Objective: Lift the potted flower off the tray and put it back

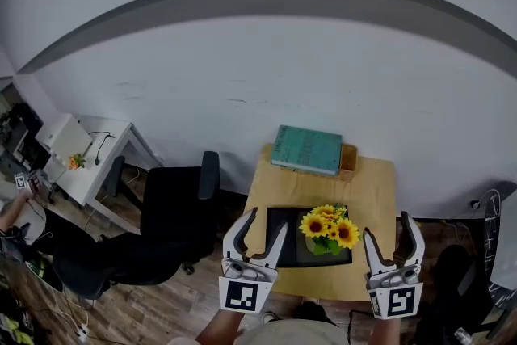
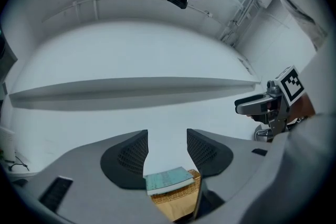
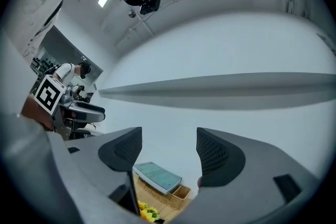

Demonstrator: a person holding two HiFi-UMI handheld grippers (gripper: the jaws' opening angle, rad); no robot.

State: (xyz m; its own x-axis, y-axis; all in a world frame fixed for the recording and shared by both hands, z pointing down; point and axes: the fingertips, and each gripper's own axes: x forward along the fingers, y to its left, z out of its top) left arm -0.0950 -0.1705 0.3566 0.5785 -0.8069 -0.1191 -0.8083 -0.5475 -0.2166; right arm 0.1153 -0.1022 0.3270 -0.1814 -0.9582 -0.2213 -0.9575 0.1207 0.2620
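Note:
A potted flower (image 1: 329, 229) with yellow sunflower heads and green leaves stands on a black tray (image 1: 283, 242) in the middle of a small wooden table (image 1: 371, 190). My left gripper (image 1: 263, 221) hovers open just left of the tray, above the table's near left corner. My right gripper (image 1: 390, 225) is open to the right of the flower, over the table's right side. Neither holds anything. In the right gripper view the flower (image 3: 147, 213) peeks in at the bottom edge. In the left gripper view my left gripper (image 2: 167, 147) is raised and points at the wall.
A teal book (image 1: 307, 149) lies on a wicker basket (image 1: 349, 160) at the table's far edge, against the white wall. A black office chair (image 1: 174, 210) stands left of the table. Farther left is a white desk (image 1: 81, 157) with a person seated by it.

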